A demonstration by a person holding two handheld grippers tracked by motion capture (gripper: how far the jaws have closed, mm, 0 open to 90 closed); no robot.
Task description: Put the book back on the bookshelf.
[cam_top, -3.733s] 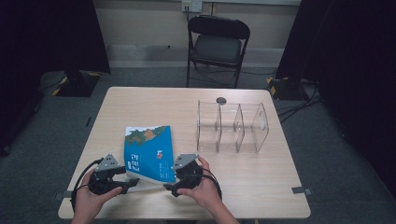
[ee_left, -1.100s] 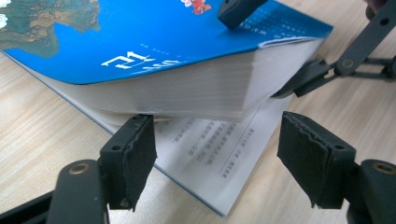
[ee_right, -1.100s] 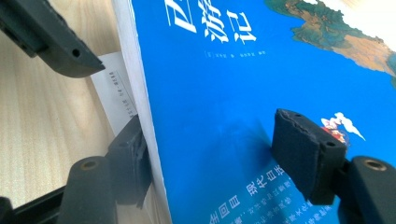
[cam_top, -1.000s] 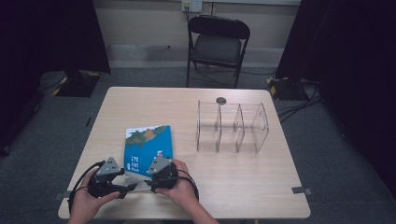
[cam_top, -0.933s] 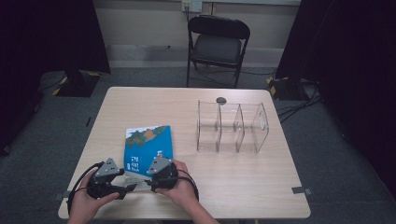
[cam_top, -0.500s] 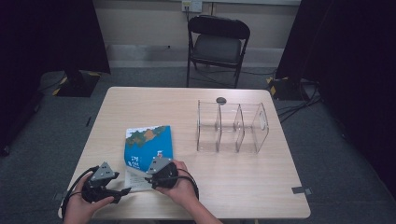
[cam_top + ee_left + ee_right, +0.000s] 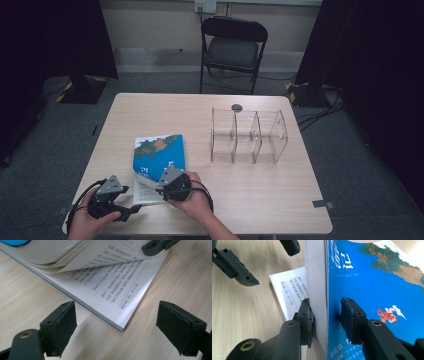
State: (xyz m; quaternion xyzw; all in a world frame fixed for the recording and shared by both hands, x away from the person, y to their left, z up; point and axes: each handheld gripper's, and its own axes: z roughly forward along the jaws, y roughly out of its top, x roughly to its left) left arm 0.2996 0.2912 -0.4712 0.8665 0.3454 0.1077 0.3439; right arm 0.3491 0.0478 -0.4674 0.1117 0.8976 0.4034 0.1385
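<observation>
A book with a blue cover (image 7: 159, 150) lies on the wooden table (image 7: 165, 110), its near end lifted. My right gripper (image 7: 160, 186) is at the book's near edge. In the right gripper view my right gripper (image 7: 325, 315) has just been closing, and its pads now press on the blue cover (image 7: 367, 282) and a thick block of pages. My left gripper (image 7: 132, 206) sits left of the book. In the left gripper view it (image 7: 117, 335) has just been opening and is open, with nothing between its jaws; the corner of the printed bottom pages (image 7: 110, 290) lies just ahead.
A clear plastic divider rack (image 7: 248, 136) stands to the right of the book. A small dark round object (image 7: 236, 107) lies behind it. A black folding chair (image 7: 232, 47) stands beyond the table's far edge. Both hands are close to the near edge.
My left gripper has drawn back left from the book's corner and opened wider. My right gripper has closed on the cover and pages, staying in place.
</observation>
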